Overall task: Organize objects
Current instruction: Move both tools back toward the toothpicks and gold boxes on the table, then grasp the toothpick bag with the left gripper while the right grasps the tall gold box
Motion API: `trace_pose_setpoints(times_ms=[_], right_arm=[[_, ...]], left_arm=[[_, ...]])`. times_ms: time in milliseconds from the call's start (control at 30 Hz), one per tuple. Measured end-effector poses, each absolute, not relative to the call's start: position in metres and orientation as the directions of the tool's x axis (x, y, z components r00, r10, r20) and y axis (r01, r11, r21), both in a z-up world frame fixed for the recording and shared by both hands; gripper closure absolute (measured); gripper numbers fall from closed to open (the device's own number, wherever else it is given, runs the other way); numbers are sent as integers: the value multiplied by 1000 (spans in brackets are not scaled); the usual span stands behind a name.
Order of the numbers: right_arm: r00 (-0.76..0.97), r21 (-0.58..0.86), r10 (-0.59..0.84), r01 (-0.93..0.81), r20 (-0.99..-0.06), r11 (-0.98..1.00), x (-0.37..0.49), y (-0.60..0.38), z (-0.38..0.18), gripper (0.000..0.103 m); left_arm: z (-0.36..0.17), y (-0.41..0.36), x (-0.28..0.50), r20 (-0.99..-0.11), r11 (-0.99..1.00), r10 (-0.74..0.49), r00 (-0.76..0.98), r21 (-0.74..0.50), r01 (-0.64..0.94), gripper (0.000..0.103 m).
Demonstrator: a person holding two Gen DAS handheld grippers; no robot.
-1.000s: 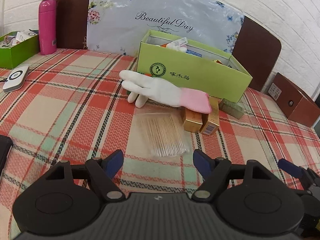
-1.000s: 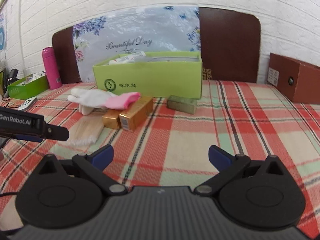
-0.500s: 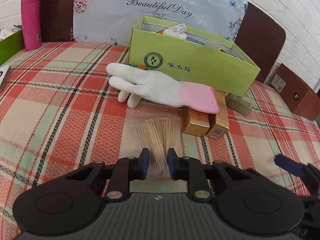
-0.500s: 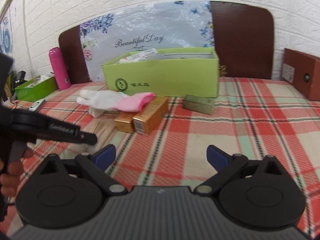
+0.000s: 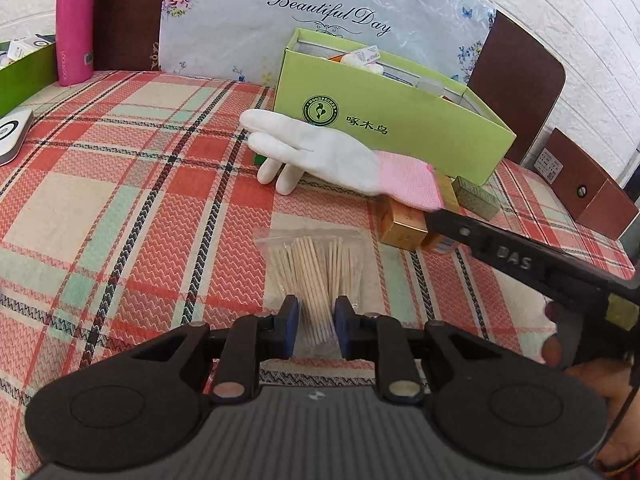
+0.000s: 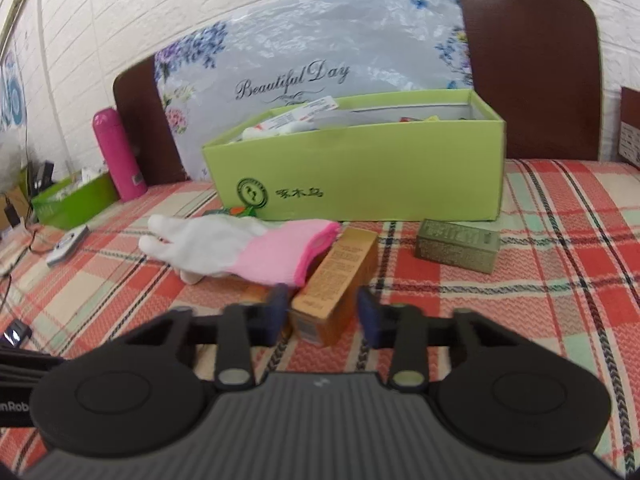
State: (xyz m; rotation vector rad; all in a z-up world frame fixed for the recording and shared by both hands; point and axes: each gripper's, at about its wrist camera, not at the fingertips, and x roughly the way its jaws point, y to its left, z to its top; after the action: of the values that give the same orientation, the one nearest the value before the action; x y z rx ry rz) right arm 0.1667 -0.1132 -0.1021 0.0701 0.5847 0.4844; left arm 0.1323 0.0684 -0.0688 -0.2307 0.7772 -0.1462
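Note:
A clear bag of toothpicks (image 5: pixel 316 264) lies on the plaid cloth. My left gripper (image 5: pixel 314 326) is shut on its near end. A white and pink glove (image 5: pixel 340 158) lies beyond it, its cuff over a gold box (image 5: pixel 402 226). In the right wrist view the glove (image 6: pixel 240 248) rests beside that gold box (image 6: pixel 340 276). My right gripper (image 6: pixel 322 312) has its blue pads on either side of the box's near end, with small gaps showing. The open green box (image 6: pixel 360 176) stands behind, several items inside.
A small olive-gold box (image 6: pixel 458 244) lies right of the gold box. A pink bottle (image 5: pixel 74 24) and a green tray (image 5: pixel 24 76) stand at the far left. A white device (image 5: pixel 12 134) lies near them. A brown box (image 5: pixel 584 188) sits at the far right.
My left gripper shut on the toothpick bag and stayed shut. My right gripper moved forward and left to the gold box, and its jaws narrowed around it.

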Motion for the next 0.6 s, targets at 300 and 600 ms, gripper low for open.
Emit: trace_pose_setpoints(times_ms=[300,600], right_arm=[[832,-118,313,-405,-458,907,95,-166,-84,80],[733,-70,462,-566,-499,821,43,-150,-87,59]], left_arm=[[-69,66,132,-675,969,-210,708,-241,58,81],[-63,53,117,-684,961,-255,683,-254,105,81]])
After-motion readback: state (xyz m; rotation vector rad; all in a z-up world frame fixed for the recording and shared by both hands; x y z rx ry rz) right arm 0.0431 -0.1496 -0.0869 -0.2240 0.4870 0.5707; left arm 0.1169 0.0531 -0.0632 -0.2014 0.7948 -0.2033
